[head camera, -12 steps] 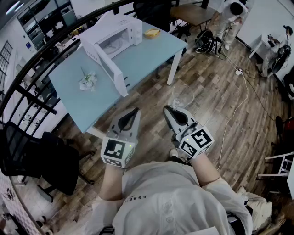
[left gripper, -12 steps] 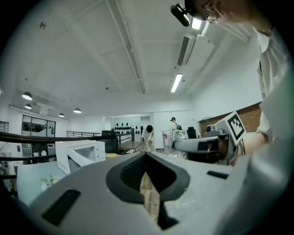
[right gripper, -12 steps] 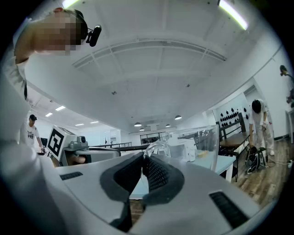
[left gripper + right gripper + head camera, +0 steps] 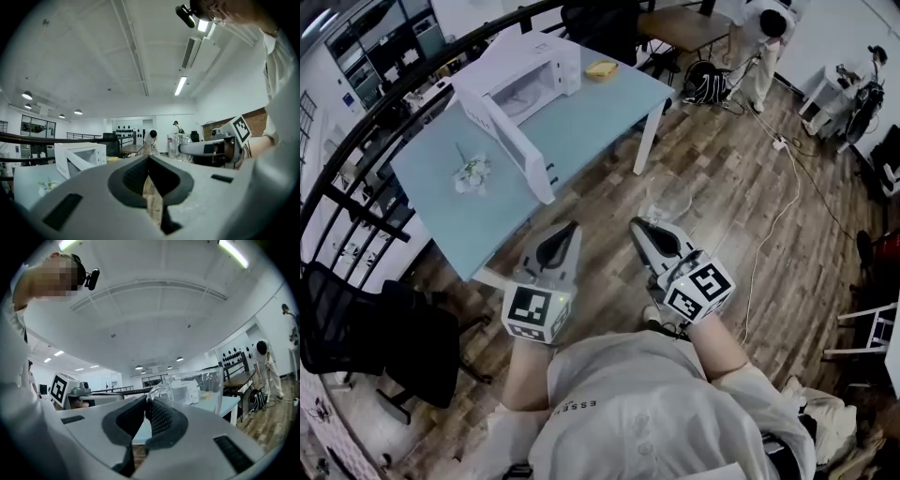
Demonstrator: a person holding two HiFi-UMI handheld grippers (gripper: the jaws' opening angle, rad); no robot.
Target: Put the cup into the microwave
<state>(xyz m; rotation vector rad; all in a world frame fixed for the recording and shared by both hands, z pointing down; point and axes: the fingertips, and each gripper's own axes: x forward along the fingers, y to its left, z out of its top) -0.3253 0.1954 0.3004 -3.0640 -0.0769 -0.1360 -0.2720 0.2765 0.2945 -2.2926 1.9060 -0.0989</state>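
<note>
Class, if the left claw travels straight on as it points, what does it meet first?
Probably nothing near: the left claw aims right of the microwave, over the blue table's end, toward the far brown table. Depth is unclear.

Pale blue table (image 4: 581,122) with white legs on plank wood floor (image 4: 741,187). Small yellow item (image 4: 601,68) near the table's far edge. Whitish clump (image 4: 472,175) on its left part, perhaps a sprig or crumpled paper; too small to tell. Black office chair (image 4: 384,342) at lower left. White cable (image 4: 766,246) trails across the floor. Person in pale clothes (image 4: 759,47) bends over at the far side, black bag (image 4: 706,84) just beside.
</note>
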